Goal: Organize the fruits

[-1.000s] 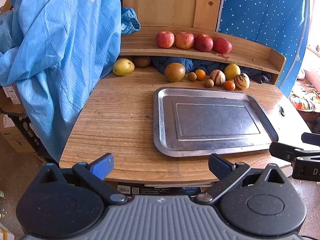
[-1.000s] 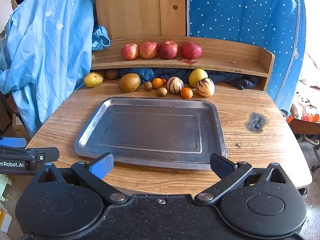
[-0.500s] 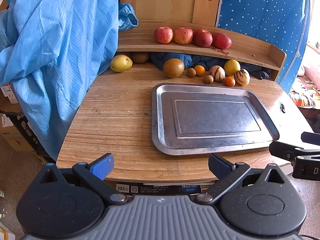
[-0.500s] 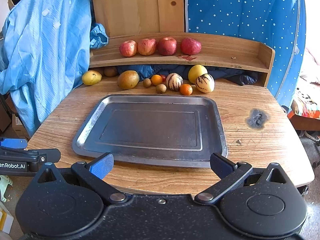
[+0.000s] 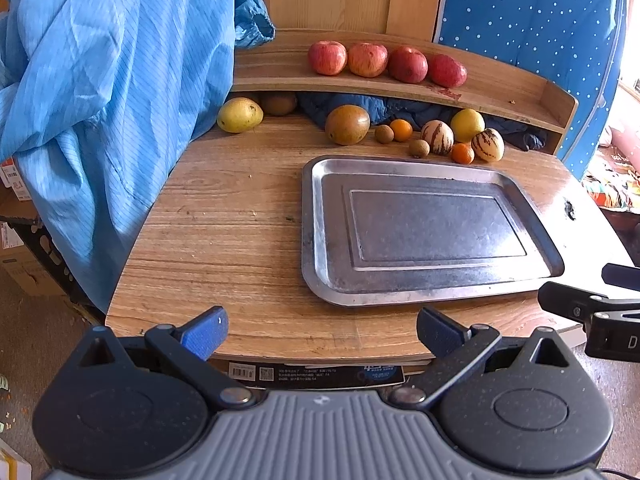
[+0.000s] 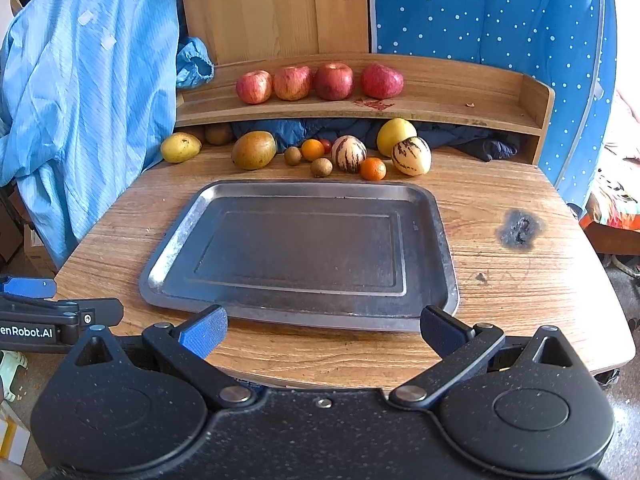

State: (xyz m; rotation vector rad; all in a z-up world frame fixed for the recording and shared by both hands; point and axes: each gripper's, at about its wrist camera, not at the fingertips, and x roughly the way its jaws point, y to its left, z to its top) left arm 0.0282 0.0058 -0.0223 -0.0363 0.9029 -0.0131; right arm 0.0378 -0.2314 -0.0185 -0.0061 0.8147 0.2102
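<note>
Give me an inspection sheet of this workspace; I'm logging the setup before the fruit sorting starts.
Surface: wooden table, dark burn mark at right.
Job's things: metal tray holds nothing; four apples on the shelf; mixed fruit in a loose row behind the tray.
Clutter: dark cloth under the shelf.
Grippers: left gripper and right gripper both open, holding nothing, at the near edge.
Cables: nothing seen.
Surroundings: blue coat at left, dotted blue fabric behind.
</note>
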